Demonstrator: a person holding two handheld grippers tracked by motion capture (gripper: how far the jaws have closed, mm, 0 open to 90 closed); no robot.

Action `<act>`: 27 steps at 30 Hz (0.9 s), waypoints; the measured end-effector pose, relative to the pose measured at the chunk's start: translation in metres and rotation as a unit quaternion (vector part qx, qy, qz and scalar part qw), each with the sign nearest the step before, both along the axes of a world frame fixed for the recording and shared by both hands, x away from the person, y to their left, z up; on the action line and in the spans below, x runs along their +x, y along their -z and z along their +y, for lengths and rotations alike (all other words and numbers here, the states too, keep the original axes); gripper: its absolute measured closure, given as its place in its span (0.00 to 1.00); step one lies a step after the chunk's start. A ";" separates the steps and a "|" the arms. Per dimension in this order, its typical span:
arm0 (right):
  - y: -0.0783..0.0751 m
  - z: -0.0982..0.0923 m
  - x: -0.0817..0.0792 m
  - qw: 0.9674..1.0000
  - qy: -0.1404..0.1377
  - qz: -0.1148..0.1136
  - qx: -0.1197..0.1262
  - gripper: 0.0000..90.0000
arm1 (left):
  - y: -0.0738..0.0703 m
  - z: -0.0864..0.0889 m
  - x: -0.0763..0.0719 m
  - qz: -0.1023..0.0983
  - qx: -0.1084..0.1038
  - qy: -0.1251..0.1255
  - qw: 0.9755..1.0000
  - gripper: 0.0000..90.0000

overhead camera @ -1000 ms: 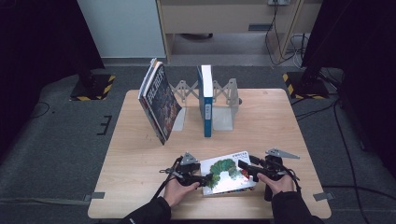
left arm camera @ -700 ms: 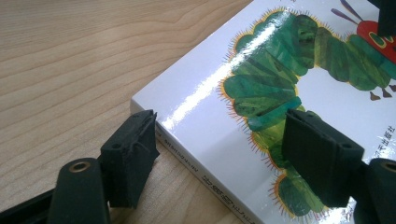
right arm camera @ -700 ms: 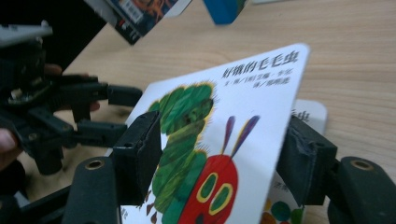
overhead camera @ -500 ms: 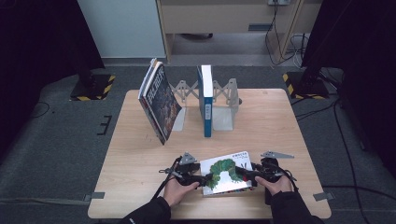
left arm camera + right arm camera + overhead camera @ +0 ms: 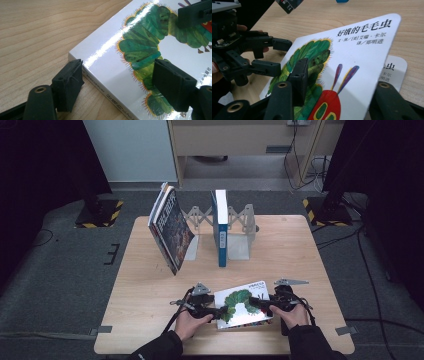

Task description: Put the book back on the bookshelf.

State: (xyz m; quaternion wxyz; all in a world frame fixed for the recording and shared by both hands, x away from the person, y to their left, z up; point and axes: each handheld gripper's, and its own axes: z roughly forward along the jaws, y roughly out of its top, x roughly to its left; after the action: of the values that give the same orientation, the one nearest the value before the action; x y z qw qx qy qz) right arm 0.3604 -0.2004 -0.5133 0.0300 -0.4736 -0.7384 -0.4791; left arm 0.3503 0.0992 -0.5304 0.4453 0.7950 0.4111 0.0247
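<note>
A white picture book (image 5: pixel 243 306) with a green caterpillar on its cover (image 5: pixel 140 47) lies near the table's front edge. My right gripper (image 5: pixel 258 303) comes at it from the right. Its jaws have just been closing and now pinch the lifted front cover (image 5: pixel 362 50), one pad (image 5: pixel 299 75) on top and the other jaw beneath. My left gripper (image 5: pixel 216 312) stands open at the book's left corner (image 5: pixel 118 71). One jaw sits beside the spine and the other rests over the cover. The left gripper (image 5: pixel 278 56) also appears in the right gripper view.
At the back of the wooden table (image 5: pixel 300 250) a metal expanding book rack (image 5: pixel 241 232) holds an upright blue book (image 5: pixel 220 227). Two or three dark-covered books (image 5: pixel 171 231) lean against its left end. Cables and yellow-black floor stands lie beyond the table.
The right gripper has edged left onto the book's right edge and its jaws have closed on the cover. The left gripper has stayed put.
</note>
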 end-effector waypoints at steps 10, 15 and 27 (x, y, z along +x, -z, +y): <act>-0.006 -0.002 0.001 1.000 -0.001 -0.004 0.013 0.72 | -0.003 0.003 0.000 0.005 -0.006 -0.001 1.000 0.26; -0.011 -0.003 0.000 0.999 -0.003 -0.019 0.027 0.80 | -0.006 0.007 0.001 0.008 -0.020 -0.010 1.000 0.25; -0.025 -0.009 -0.001 0.997 -0.005 -0.052 0.058 0.91 | -0.007 0.005 0.000 0.015 -0.035 0.004 0.999 0.22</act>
State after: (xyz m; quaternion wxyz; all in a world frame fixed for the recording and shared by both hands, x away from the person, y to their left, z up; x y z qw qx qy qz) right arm 0.3590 -0.2090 -0.4885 0.0214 -0.4420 -0.7119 -0.5453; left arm 0.3505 0.1044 -0.5237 0.4664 0.7810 0.4153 -0.0033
